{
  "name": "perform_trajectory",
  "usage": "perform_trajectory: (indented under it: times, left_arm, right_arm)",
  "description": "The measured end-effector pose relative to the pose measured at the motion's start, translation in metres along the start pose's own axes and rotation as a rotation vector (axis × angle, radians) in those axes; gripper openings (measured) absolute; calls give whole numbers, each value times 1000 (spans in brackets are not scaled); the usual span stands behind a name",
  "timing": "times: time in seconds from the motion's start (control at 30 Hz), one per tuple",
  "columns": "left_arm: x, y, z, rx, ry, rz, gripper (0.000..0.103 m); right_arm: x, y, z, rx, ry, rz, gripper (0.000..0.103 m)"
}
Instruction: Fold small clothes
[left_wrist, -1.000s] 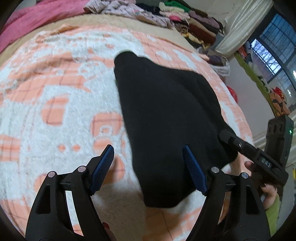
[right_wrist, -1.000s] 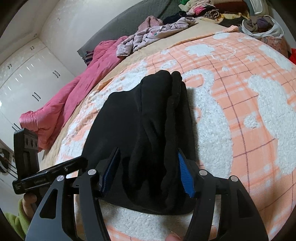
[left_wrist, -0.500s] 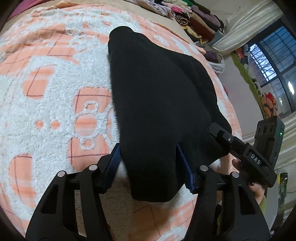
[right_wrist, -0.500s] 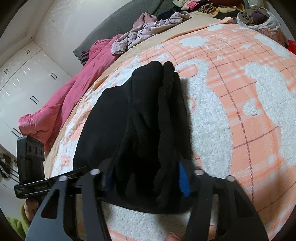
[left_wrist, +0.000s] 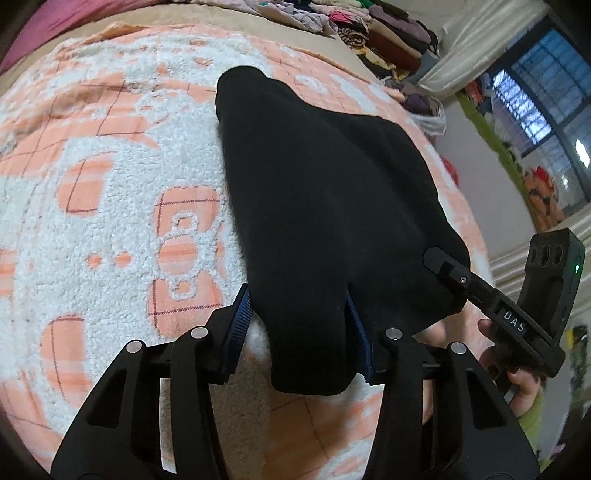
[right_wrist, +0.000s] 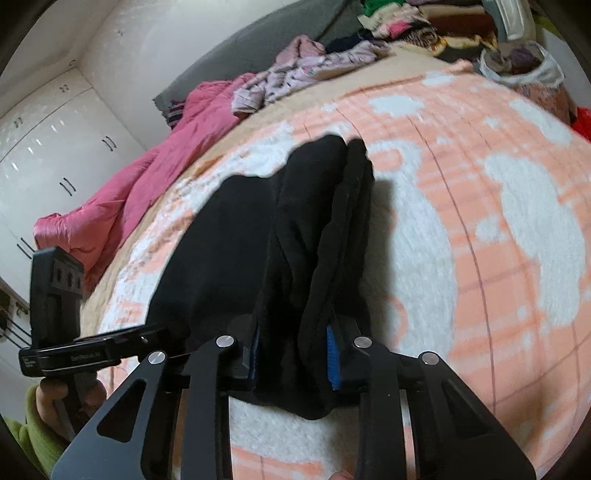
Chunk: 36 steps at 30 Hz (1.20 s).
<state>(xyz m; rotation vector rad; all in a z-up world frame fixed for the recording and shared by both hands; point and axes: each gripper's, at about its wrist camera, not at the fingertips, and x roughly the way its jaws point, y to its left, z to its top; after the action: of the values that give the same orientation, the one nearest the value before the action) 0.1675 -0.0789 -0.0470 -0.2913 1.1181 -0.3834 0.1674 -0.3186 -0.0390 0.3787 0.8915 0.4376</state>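
My left gripper (left_wrist: 299, 332) and right gripper (right_wrist: 291, 354) are both closing on the near edge of the black garment (left_wrist: 325, 206), pads pressing its folds. It lies on the orange-and-white fleece blanket (left_wrist: 110, 229). Beyond: a pink quilt (right_wrist: 122, 199), clothes piles (left_wrist: 388, 40), white wardrobes (right_wrist: 55, 140), a window (left_wrist: 535, 99).

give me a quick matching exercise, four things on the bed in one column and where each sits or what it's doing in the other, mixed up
Things:
1. black garment
2. pink quilt
3. left gripper
4. plaid blanket

Places or states:
A. bunched along the bed's far edge, by the white cupboards
B. closing on the garment's near corner
C. spread under everything
D. lying on the blanket, near edge between both grippers

Pairs: 1-D, 2-A, 3-B, 4-C
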Motion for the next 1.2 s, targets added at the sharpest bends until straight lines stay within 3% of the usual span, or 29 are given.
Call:
perform_trajectory:
  times: [0.2,0.63,0.73,0.93,0.97,1.13,1.2]
  left_arm:
    - [3,-4,1,26,-4,28,45]
    - [1,-7,-1,38,-16,52,50]
    - [2,-12,-3,50,-16,65,50]
    - [1,-14,-4,49,-19,72,50]
    - [1,-14,-5,48,-19,74,50]
    - [-1,-14,-5,47,-22,79,50]
    - [-2,-14,-5,47,-23,79,50]
  right_arm:
    - [5,-10,-9,37,-20,2,25]
    - [5,12,-1,-116,-35,-128,24]
    - [16,-2,-6,-64,-18,-126,27]
    - [7,-1,-5,-38,-42,-150,43]
    - [5,1,-5,-41,-49,-161,52]
    - [-10,7,-8,-69,-85,-225,67]
    - [-18,9,-9,-78,-105,-240,80]
